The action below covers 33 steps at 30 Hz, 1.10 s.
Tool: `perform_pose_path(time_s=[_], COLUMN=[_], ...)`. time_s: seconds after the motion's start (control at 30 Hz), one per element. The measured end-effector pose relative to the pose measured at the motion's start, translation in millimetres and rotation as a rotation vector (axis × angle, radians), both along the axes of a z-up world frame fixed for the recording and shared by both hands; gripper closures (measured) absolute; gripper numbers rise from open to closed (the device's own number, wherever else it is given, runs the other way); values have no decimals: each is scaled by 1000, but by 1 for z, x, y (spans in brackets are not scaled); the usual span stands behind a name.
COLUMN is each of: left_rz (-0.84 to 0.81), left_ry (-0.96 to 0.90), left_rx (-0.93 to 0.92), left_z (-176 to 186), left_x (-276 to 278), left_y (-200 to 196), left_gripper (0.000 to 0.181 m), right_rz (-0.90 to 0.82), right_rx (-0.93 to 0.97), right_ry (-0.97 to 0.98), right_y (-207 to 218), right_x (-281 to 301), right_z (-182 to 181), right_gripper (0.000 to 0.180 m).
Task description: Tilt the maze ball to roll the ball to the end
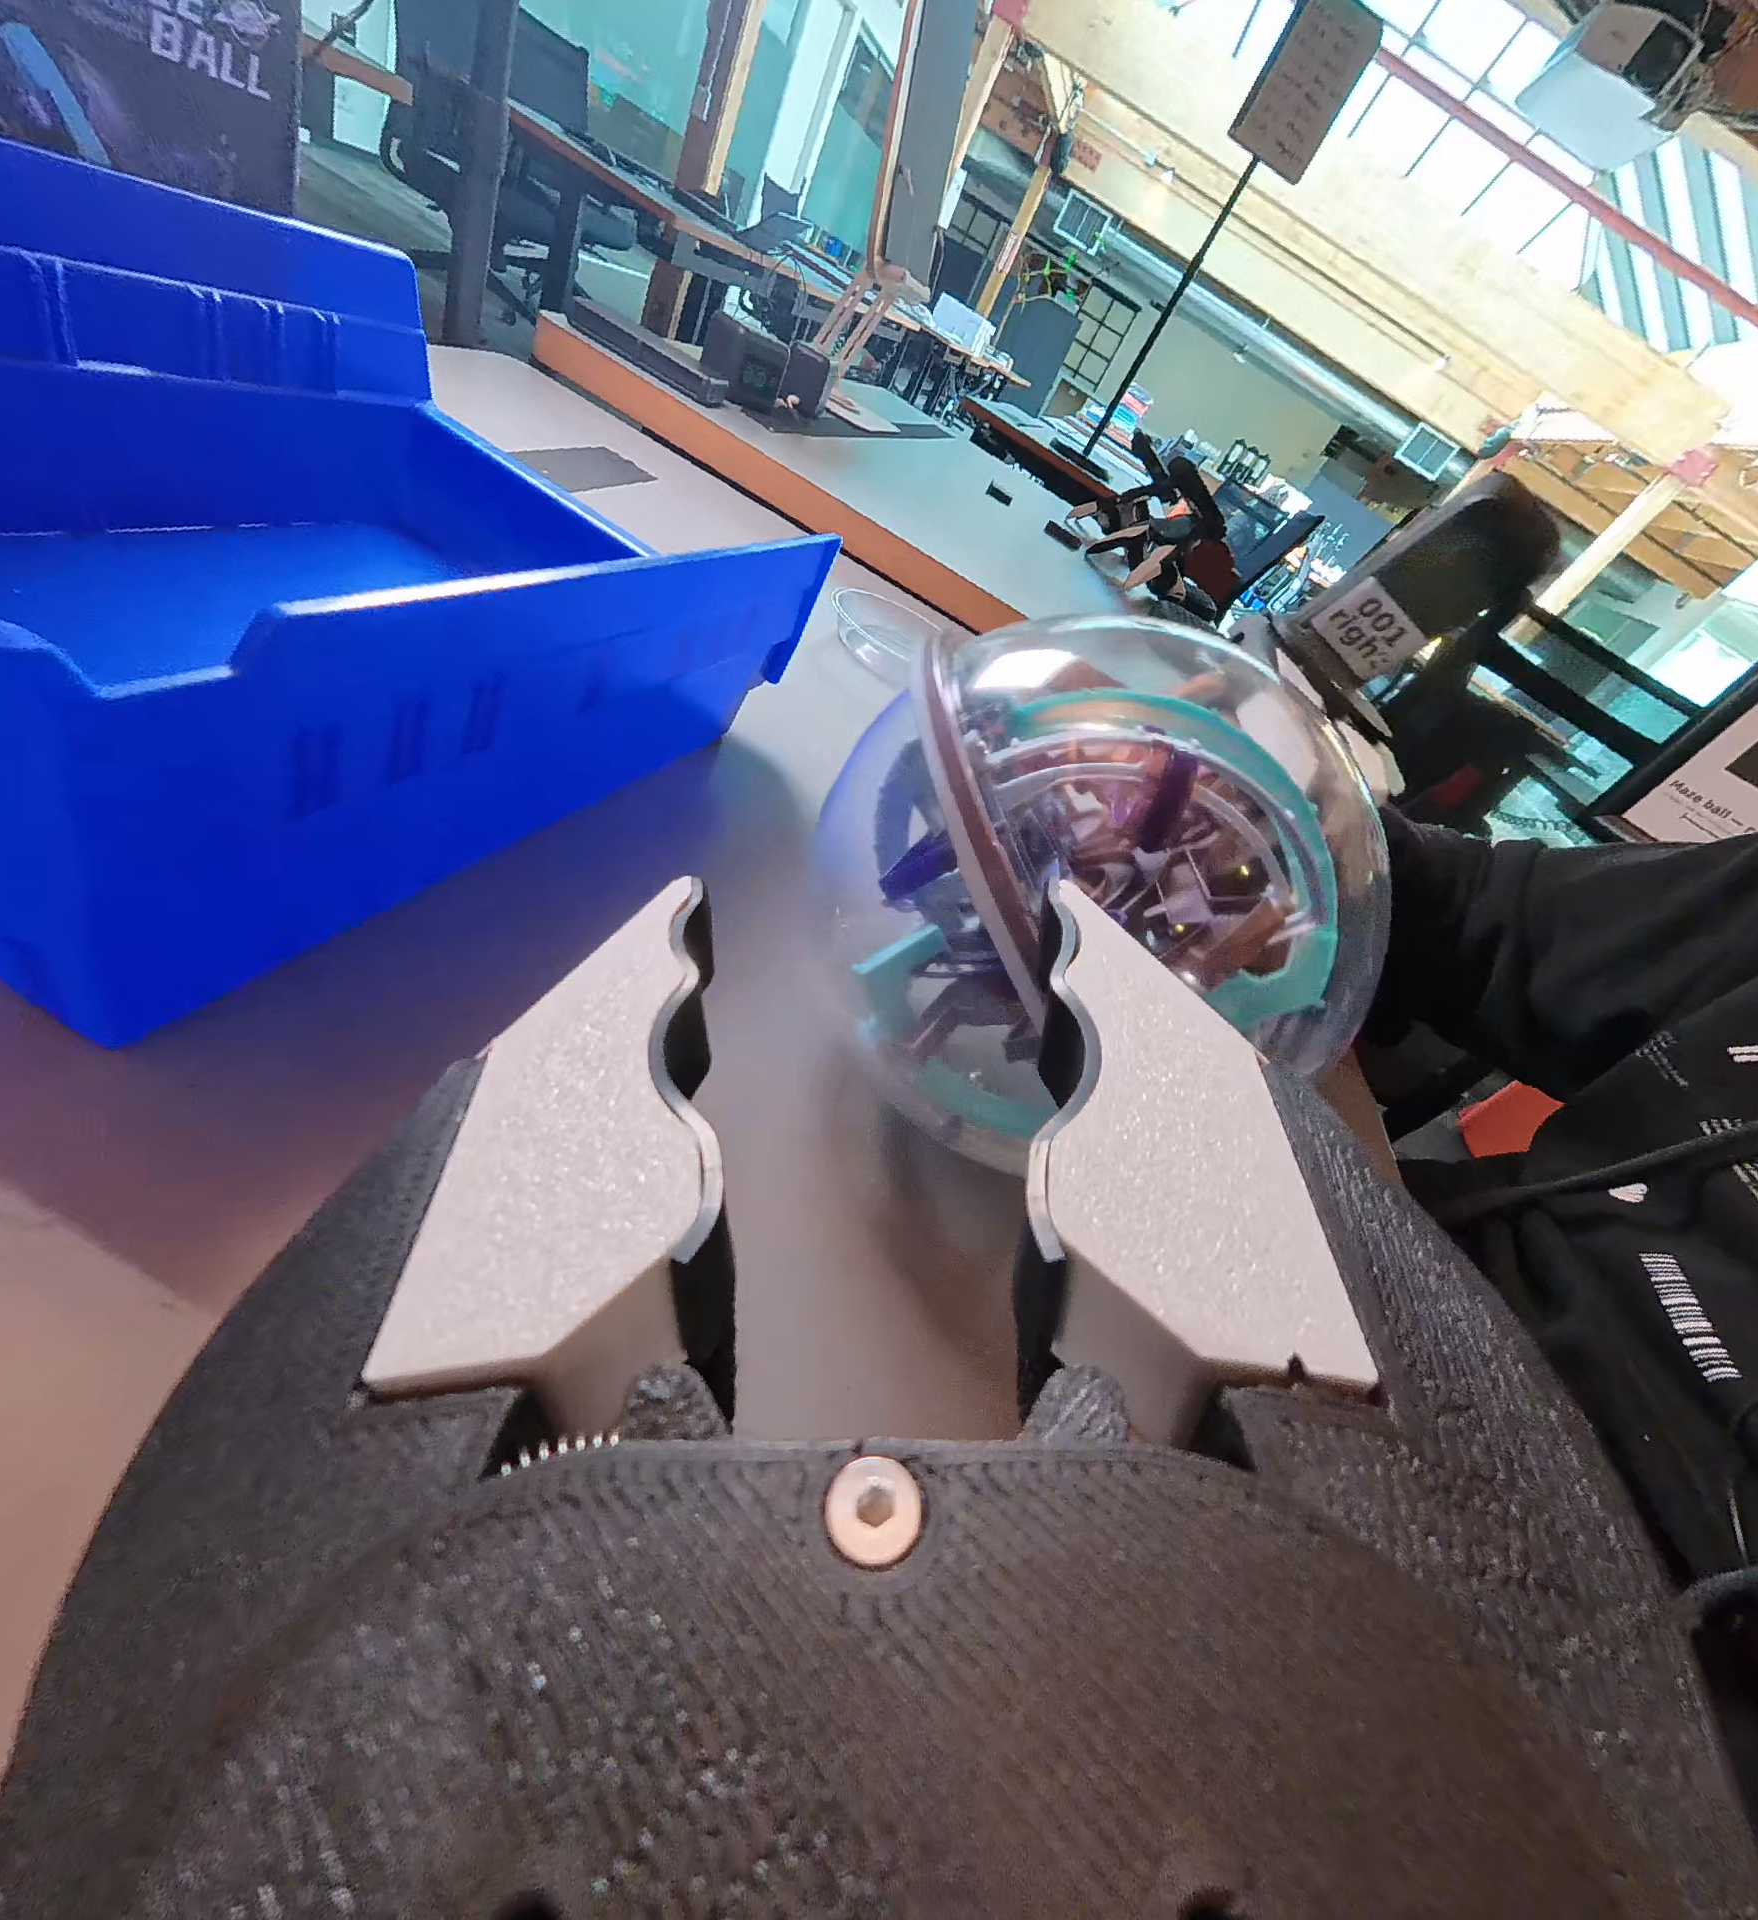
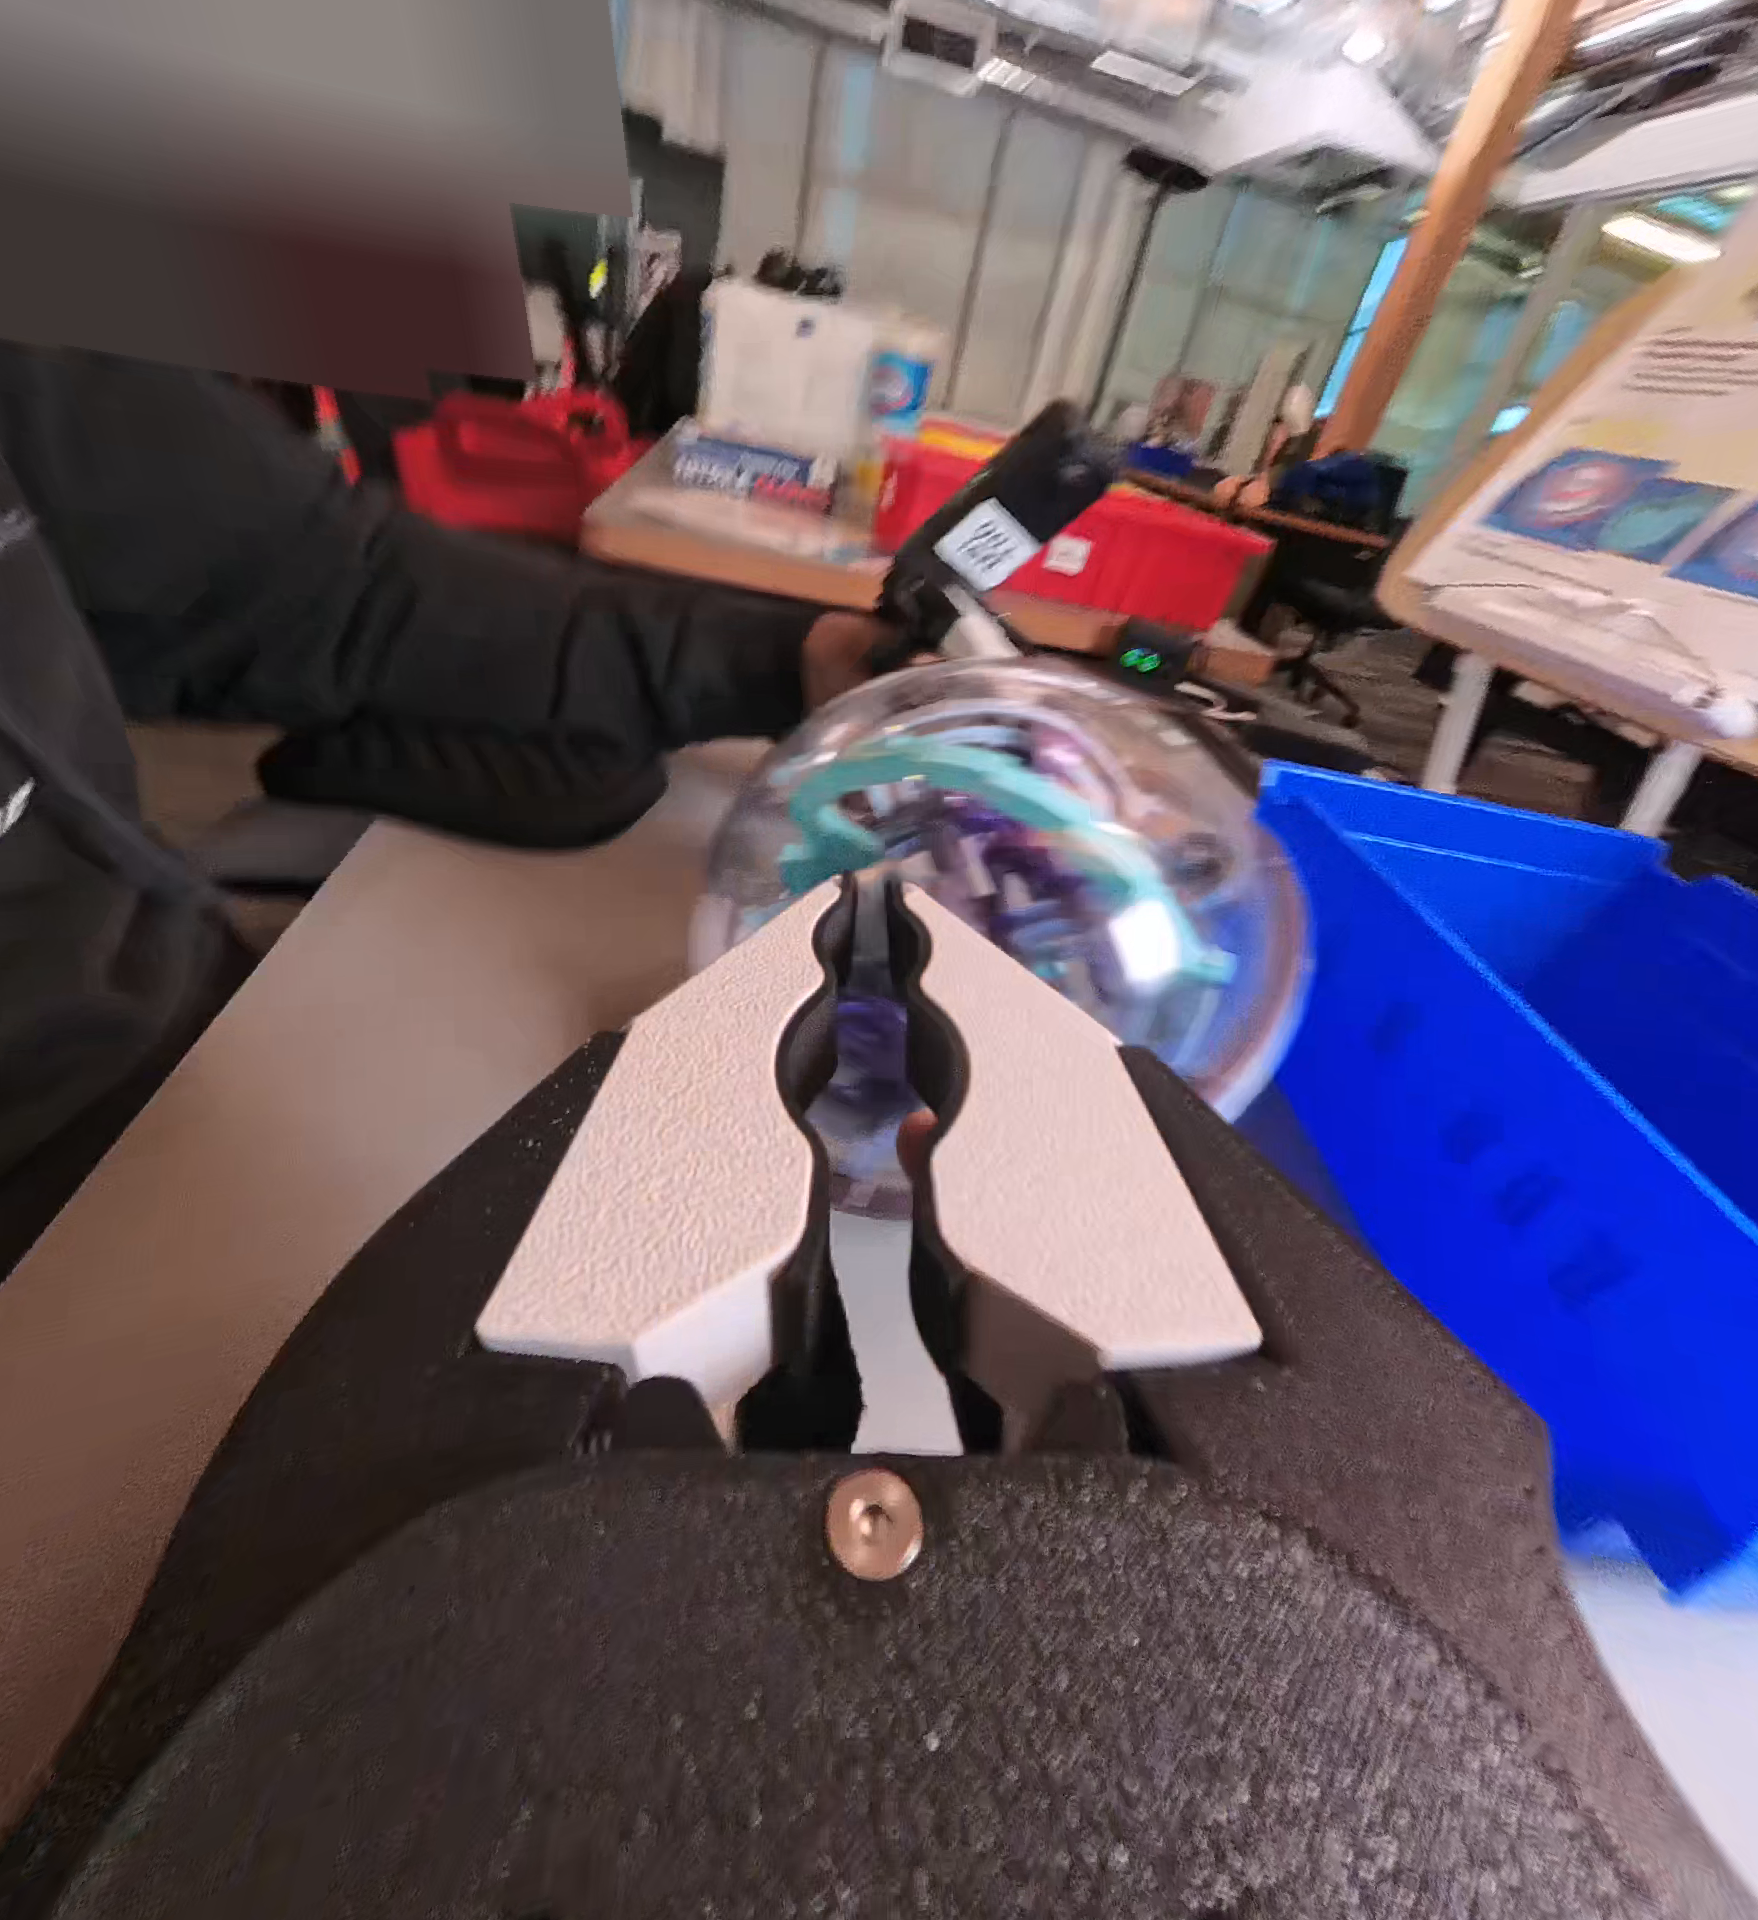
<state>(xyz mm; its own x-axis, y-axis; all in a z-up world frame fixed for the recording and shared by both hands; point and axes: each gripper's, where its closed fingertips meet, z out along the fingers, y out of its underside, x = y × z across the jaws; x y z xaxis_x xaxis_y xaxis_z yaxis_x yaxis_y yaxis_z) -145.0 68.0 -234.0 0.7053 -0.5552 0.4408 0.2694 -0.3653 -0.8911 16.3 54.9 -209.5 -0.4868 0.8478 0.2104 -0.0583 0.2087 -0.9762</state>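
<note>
Left gripper (image 1: 880, 925) open, maze ball (image 1: 1114, 883) beside; right gripper (image 2: 867, 888) closed

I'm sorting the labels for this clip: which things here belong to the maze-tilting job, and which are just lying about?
Belongs to the job:
maze ball
left gripper, open beside it
right gripper, nearly closed at the ball

Just lying about:
blue bin
small clear dish
poster board

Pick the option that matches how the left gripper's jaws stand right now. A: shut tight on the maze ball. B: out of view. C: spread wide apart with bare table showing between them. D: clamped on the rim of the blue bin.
C: in the left wrist view the left gripper has its jaws wide apart, the table shows between them, and the maze ball sits just beyond.
</note>
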Motion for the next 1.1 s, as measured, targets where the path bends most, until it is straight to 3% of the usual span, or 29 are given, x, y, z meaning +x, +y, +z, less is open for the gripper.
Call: perform_pose_path(time_s=[0.23, 0.43, 1.1], left_rz=[-13, -59, -159], left_ry=[-7, -27, -51], left_rx=[10, 15, 78], left_z=[2, 3, 15], left_x=[2, 11, 29], left_y=[-1, -4, -15], left_gripper=[119, 119, 112], right_rz=[-240, -152, -130], right_rx=[-180, -218, -168], right_ry=[41, -69, -63], right_y=[67, 50, 44], right_x=[-5, -10, -8], right_z=[14, -2, -6], right_gripper=[153, 142, 148])
